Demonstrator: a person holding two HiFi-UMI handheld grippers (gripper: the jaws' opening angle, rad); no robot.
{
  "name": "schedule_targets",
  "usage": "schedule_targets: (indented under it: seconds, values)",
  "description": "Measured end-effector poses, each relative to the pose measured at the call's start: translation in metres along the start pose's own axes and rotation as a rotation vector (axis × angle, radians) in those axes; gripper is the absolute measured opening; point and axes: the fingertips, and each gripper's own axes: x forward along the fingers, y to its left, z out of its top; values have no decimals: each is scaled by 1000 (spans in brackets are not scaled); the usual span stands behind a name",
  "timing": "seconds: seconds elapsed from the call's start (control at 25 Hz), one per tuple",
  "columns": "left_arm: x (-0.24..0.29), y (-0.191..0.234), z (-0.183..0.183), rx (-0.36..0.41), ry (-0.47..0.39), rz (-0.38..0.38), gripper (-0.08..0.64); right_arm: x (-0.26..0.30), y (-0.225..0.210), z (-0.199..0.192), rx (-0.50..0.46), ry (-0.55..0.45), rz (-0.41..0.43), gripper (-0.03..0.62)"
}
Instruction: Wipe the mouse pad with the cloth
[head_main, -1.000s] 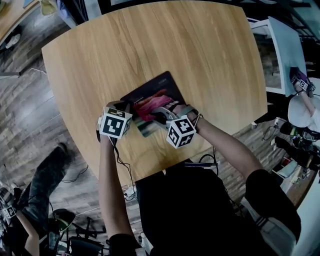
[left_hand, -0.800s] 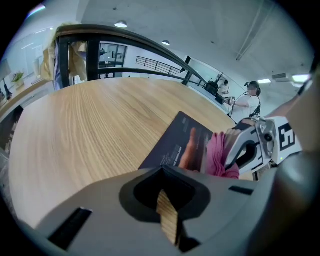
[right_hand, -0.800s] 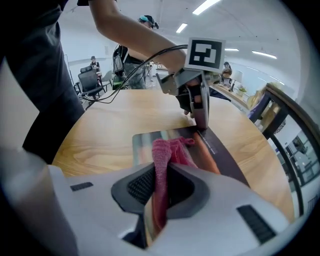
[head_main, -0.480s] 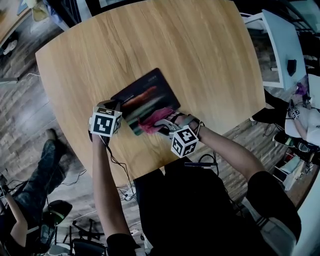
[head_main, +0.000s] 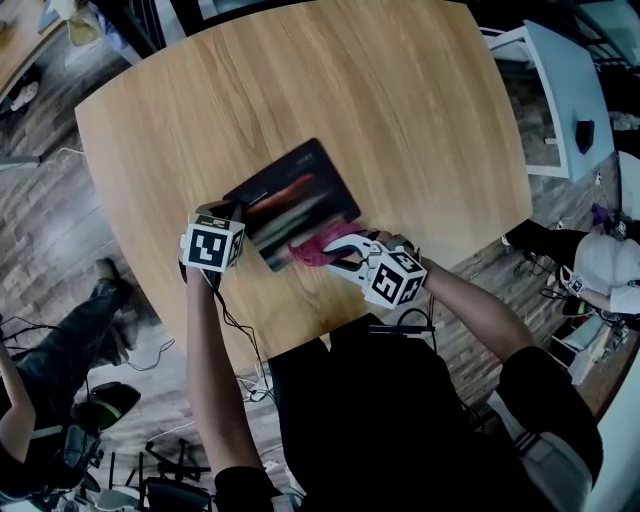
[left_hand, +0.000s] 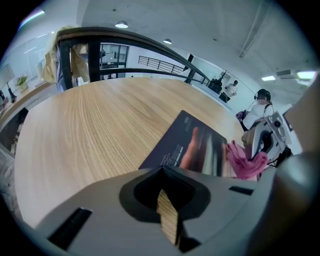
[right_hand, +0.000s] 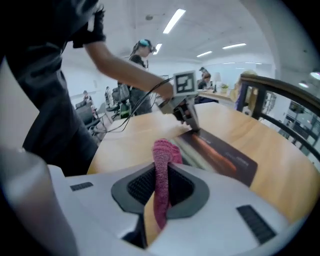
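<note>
Pink, knitted-looking stuff, the cloth (right_hand: 161, 167) is pinched in the right tongs (head_main: 338, 250), which are closed on its middle so a soft tuft sticks out ahead of them. It looks light and floppy. It should bunch and drag rather than slide, so a hold near its middle with a good wad left free seems the right grip.

The mouse pad (head_main: 292, 198) lies flat on the wooden surface (head_main: 400, 100), just ahead of both tongs. The cloth touches its near edge on the right tongs' side. The pad looks thin and bendy, with a smooth printed face, and I would expect it to skate on the wood unless pinned.

The left tongs (head_main: 238, 212) seem to do that pinning. Their jaws are drawn almost together with nothing between them, only a sliver of wood showing through, and their tip sits at the pad's near corner.

A second ago the cloth lay over the middle of the pad. Since then the right tongs have pulled back towards the person and out to the right, drawing the cloth down to the pad's edge. The left tongs and the pad have hardly moved over the last half second.
</note>
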Motion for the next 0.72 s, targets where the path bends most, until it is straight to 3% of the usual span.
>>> schedule_targets:
  seconds: [0.2,0.36,0.48,0.56,0.72]
  values:
    - [-1,0,-1,-8,-1,-8,23,-34,-96,58,119,-178,-159,58]
    - [-1,-2,-1,-16,-5,-12,23,-41,-166,92,90,-220,-265,58]
    - [-1,-4,-1,-14,0,-8,23,-27,-203,93,-8,-154,-333,58]
    - [-1,-5,0,-14,-1,-9,23,-10,-217,80,-123,-54,-356,58]
    - [-2,-5,2,-30,-16,-15,23,33,-207,44,-355,146,-263,58]
